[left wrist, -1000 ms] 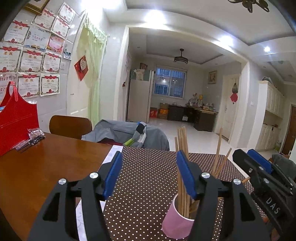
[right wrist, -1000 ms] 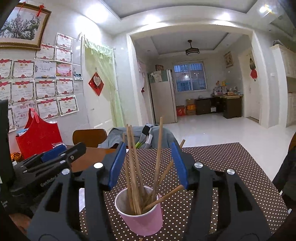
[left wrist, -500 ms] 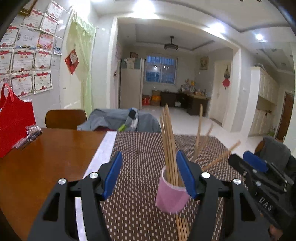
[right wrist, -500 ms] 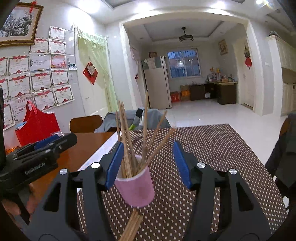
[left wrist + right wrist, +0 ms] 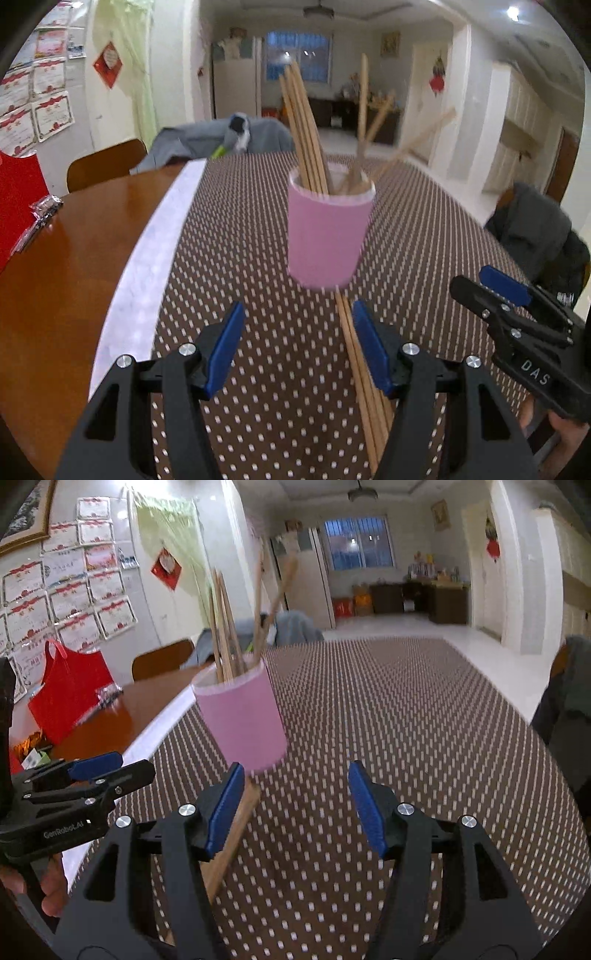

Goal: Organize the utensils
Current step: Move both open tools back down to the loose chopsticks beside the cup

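Observation:
A pink cup (image 5: 328, 236) holding several wooden chopsticks (image 5: 303, 129) stands on the dotted brown tablecloth (image 5: 258, 258). It also shows in the right wrist view (image 5: 242, 720). A bundle of loose chopsticks (image 5: 364, 373) lies flat on the cloth in front of the cup; in the right wrist view the bundle (image 5: 231, 843) lies by the left finger. My left gripper (image 5: 297, 347) is open and empty, the bundle beside its right finger. My right gripper (image 5: 295, 808) is open and empty, just short of the cup. Each gripper shows in the other's view: right gripper (image 5: 517, 325), left gripper (image 5: 81, 779).
A red bag (image 5: 70, 694) and small packets (image 5: 44, 210) sit on the bare wooden table (image 5: 74, 258) at the left. A wooden chair (image 5: 107, 166) with grey clothes (image 5: 221, 136) stands behind the table. A dark garment (image 5: 535, 229) hangs at the right.
Both grippers have dropped lower and pulled back from the cup. The cup now stands ahead of the fingers, and the loose chopsticks on the cloth have come into view.

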`<state>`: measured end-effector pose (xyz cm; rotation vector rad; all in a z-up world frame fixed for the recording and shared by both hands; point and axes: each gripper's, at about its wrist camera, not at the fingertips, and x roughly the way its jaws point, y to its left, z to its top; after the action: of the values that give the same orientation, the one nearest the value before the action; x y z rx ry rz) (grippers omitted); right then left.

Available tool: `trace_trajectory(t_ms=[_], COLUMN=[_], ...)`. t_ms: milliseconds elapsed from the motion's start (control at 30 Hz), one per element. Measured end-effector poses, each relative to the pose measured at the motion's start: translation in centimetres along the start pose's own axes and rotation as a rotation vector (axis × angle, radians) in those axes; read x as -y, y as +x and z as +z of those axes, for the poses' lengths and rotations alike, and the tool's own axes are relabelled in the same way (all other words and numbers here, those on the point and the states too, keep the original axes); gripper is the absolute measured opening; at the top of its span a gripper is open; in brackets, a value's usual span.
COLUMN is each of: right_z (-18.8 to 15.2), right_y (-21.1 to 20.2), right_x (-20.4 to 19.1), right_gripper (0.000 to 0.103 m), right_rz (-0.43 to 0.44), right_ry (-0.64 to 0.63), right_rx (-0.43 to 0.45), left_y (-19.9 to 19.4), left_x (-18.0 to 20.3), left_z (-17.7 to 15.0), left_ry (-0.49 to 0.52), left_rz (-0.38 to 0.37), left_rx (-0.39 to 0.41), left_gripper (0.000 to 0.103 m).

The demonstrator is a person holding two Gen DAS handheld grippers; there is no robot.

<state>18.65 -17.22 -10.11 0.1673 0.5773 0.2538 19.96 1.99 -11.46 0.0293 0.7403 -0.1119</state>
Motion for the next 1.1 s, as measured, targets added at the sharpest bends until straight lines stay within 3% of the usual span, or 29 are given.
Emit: trace_trajectory(t_ms=[333, 667, 1100], right_z=[-2.5, -2.8, -3.1], right_y=[-0.5, -0.3, -0.7], right_x=[1.0, 0.2, 1.0], right_gripper=[0.064, 0.065, 0.066], right_rz=[0.007, 0.021, 0.035], right_ry=[0.027, 0.024, 0.069], right_rx=[-0.094, -0.143, -0.154], left_y=[1.8, 3.7, 4.4], left_x=[0.4, 1.5, 2.6], left_z=[-3.0, -4.8, -4.8], left_ry=[-0.018, 0.032, 0.071], left_rz=[-0.055, -0.028, -0.002], left_rx=[-0.116, -0.214, -0.229], left_gripper=[0.06, 0.061, 0.061])
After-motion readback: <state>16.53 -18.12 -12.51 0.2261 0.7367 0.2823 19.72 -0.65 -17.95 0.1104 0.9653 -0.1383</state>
